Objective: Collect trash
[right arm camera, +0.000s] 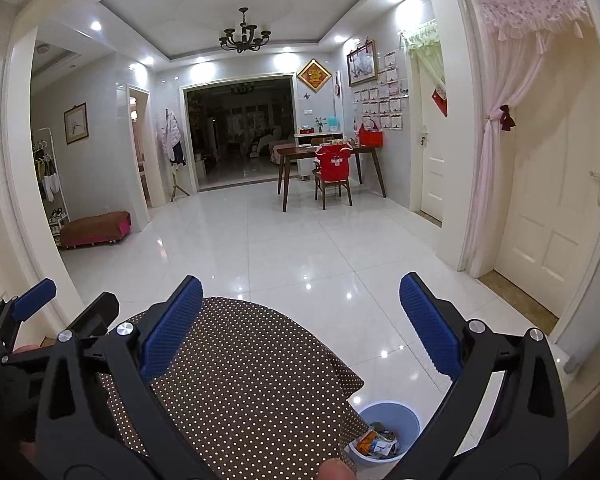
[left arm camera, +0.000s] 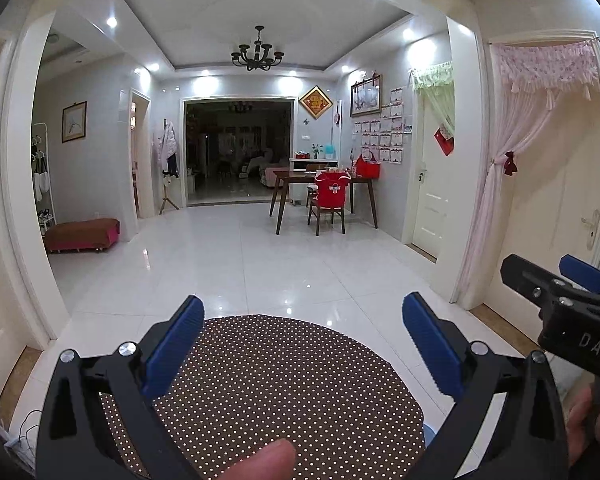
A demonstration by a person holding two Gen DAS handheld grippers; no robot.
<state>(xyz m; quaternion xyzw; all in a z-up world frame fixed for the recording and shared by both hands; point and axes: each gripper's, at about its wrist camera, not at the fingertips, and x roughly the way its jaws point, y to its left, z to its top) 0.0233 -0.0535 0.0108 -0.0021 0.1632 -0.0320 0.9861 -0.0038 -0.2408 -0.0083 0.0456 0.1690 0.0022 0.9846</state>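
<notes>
Tongs [left arm camera: 303, 340] spread wide, round polka-dot tablecloth [left arm camera: 284, 392]

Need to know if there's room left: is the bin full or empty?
Partly full: wrappers lie in the bottom of the blue bin, with bare wall above.

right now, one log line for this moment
left gripper: open, empty | right gripper: open, empty | bin: holds trash, beside dotted table

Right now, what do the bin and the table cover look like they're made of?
Bin: probably plastic, smooth pale blue with a thin moulded rim, wrappers inside. Table cover: looks like fabric, brown with white dots, hanging in soft folds at the edge.
</notes>
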